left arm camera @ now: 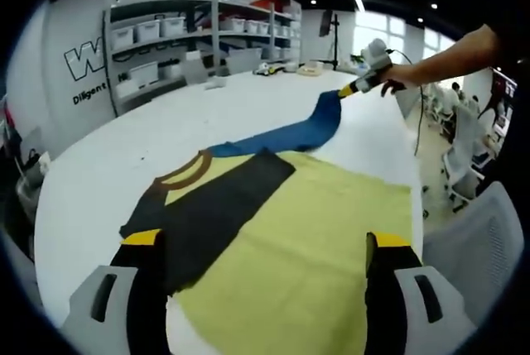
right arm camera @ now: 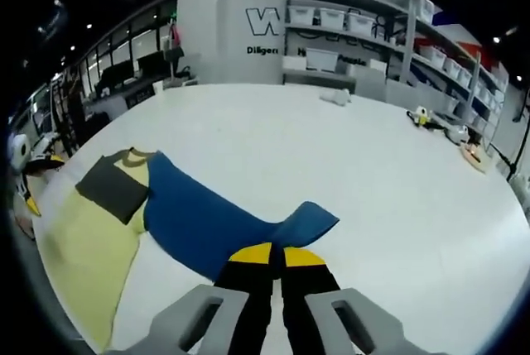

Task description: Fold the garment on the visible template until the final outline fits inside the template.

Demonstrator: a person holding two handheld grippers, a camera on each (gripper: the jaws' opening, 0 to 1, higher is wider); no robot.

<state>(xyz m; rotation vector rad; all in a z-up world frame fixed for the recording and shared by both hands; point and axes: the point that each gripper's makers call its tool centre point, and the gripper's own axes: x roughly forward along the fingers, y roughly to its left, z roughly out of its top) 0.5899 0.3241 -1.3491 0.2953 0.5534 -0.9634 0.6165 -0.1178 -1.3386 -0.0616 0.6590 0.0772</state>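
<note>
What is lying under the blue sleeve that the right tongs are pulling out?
Under the blue sleeve is the bare white table. The right tongs are shut on its edge. Whatever the fabric itself covers cannot be seen.

The garment [left arm camera: 273, 231] lies on the table [left arm camera: 99, 173], shelves [left arm camera: 174, 32] behind.

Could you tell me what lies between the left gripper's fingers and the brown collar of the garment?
In the left gripper view, the dark folded sleeve and yellow body of the garment span from the left gripper to the collar.
</note>
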